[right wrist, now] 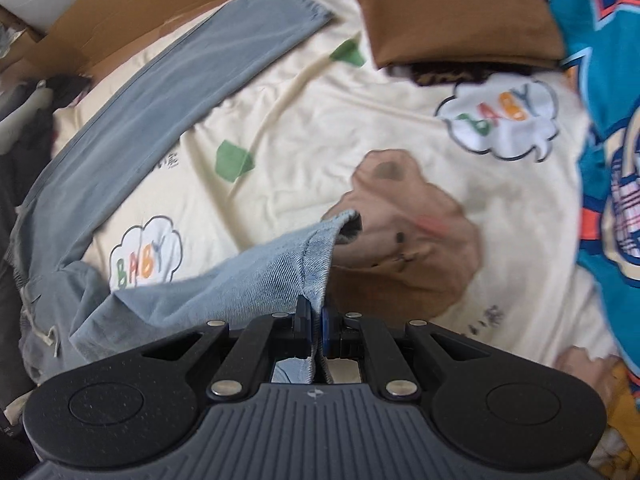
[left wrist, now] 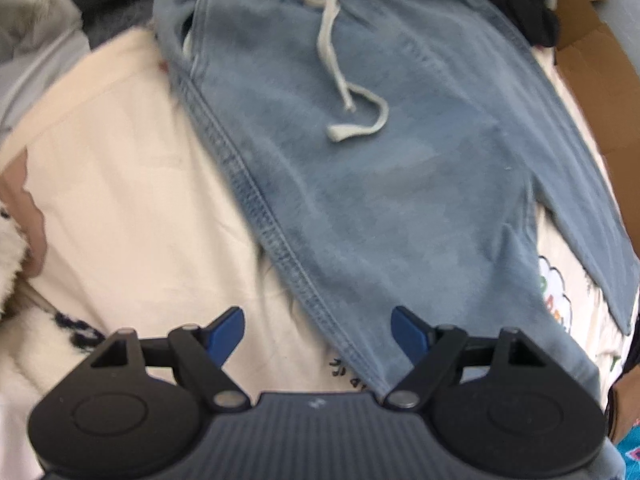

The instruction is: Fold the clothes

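The fingers of the right gripper (right wrist: 316, 322) were pressed together on the hem of one leg of the light blue trousers (right wrist: 240, 280), so that the denim cloth stood pinched between the two blue pads and passed back through the gap behind them. This leg was lifted a little and its open end pointed toward a brown bear print (right wrist: 404, 224) on the cream sheet (right wrist: 320, 128) under it. The other leg of the trousers lay flat and stretched far away across the sheet, up to a cardboard box (right wrist: 120, 12). On the sheet there were cloud shapes with the word BABY, and green patches. A brown cloth (right wrist: 448, 12) lay at the far edge, and a teal printed cloth (right wrist: 600, 80) at the right side.

The left gripper (left wrist: 318, 332) had its fingers wide apart and held nothing. It hovered above the side seam of the trousers (left wrist: 360, 180). From this view the trousers lay spread on the cream sheet (left wrist: 120, 180), with the elastic waist far from the gripper and a white drawstring (left wrist: 340, 80) lying loose on the front. Dark clothes (left wrist: 520, 8) were piled behind the waist.
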The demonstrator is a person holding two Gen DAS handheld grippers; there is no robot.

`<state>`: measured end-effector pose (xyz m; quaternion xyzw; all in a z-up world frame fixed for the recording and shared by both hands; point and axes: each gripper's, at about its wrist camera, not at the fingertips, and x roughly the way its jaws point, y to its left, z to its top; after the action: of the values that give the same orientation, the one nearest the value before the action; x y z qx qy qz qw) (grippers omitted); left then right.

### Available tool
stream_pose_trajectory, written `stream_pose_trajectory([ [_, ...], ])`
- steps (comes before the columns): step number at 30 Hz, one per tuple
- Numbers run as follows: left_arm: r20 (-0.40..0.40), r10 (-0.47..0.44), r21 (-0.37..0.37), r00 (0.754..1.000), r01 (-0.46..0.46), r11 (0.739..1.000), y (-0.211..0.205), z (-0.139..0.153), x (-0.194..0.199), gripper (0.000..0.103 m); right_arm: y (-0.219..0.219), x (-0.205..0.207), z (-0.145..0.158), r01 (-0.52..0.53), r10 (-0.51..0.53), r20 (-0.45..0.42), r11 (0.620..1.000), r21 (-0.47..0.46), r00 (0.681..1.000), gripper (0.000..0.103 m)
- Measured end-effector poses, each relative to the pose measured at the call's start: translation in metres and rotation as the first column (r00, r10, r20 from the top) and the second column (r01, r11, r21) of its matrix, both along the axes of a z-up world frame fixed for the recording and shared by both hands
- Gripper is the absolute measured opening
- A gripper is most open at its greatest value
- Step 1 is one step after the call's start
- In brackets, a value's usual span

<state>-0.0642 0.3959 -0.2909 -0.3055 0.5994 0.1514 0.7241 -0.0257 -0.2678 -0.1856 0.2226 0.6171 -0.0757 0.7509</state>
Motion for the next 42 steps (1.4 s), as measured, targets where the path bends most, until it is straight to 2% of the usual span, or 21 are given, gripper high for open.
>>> stream_pose_trajectory([
  [3, -0.020, 0.014, -0.020, 1.000, -0.014, 1.000, 0.002, -0.010, 0.003, 0.080, 0.002, -0.002, 0.006, 0.004, -0.005, -0.020, 0.999, -0.043, 1.000, 0.002],
  [8, -0.024, 0.043, -0.022, 0.999, -0.044, 0.999, 0.008, -0.008, 0.003, 0.074, 0.004, -0.002, 0.009, 0.006, -0.012, -0.064, 0.996, -0.094, 0.998, 0.002],
  [13, -0.023, 0.057, -0.019, 0.998, -0.057, 0.998, 0.009, -0.012, 0.003, 0.073, -0.006, -0.008, 0.007, -0.004, -0.010, -0.122, 0.993, -0.118, 0.993, 0.002],
  [20, -0.051, 0.059, -0.020, 0.997, -0.060, 0.998, 0.003, -0.025, 0.005, 0.073, -0.013, -0.042, -0.030, 0.003, -0.034, -0.239, 0.992, -0.130, 0.970, 0.002],
  [23, -0.058, 0.055, -0.018, 0.997, -0.056, 0.998, 0.002, -0.031, 0.005, 0.070, -0.016, -0.057, -0.045, 0.006, -0.045, -0.276, 0.990, -0.137, 0.960, 0.002],
  [27, -0.057, 0.091, -0.031, 0.994, -0.093, 0.995, 0.009, -0.038, 0.003, 0.059, -0.023, -0.069, -0.060, 0.019, -0.063, -0.301, 0.989, -0.147, 0.952, 0.002],
  [31, -0.034, 0.146, -0.083, 0.989, -0.148, 0.986, 0.018, -0.041, -0.004, 0.037, -0.021, -0.071, -0.075, 0.008, -0.059, -0.307, 0.987, -0.163, 0.950, 0.002],
  [32, -0.029, 0.151, -0.100, 0.988, -0.153, 0.983, 0.019, -0.042, -0.005, 0.025, -0.020, -0.073, -0.079, 0.009, -0.062, -0.311, 0.986, -0.167, 0.948, 0.003],
  [33, -0.023, 0.151, -0.112, 0.988, -0.153, 0.982, 0.020, -0.041, -0.007, 0.018, -0.020, -0.074, -0.084, 0.015, -0.068, -0.314, 0.985, -0.170, 0.947, 0.003],
  [37, -0.001, 0.128, -0.121, 0.992, -0.127, 0.984, 0.020, -0.034, -0.008, 0.014, -0.020, -0.084, -0.100, 0.041, -0.099, -0.325, 0.983, -0.180, 0.940, 0.004],
  [39, 0.005, 0.122, -0.121, 0.992, -0.121, 0.985, 0.021, -0.030, -0.008, 0.012, -0.018, -0.088, -0.108, 0.032, -0.093, -0.341, 0.983, -0.179, 0.935, 0.004],
  [40, 0.006, 0.122, -0.119, 0.993, -0.120, 0.986, 0.021, -0.029, -0.008, 0.006, -0.017, -0.089, -0.111, 0.024, -0.086, -0.350, 0.984, -0.177, 0.933, 0.004],
  [42, 0.007, 0.119, -0.115, 0.993, -0.117, 0.986, 0.022, -0.025, -0.006, 0.006, -0.016, -0.090, -0.118, 0.005, -0.070, -0.373, 0.985, -0.172, 0.925, 0.004],
])
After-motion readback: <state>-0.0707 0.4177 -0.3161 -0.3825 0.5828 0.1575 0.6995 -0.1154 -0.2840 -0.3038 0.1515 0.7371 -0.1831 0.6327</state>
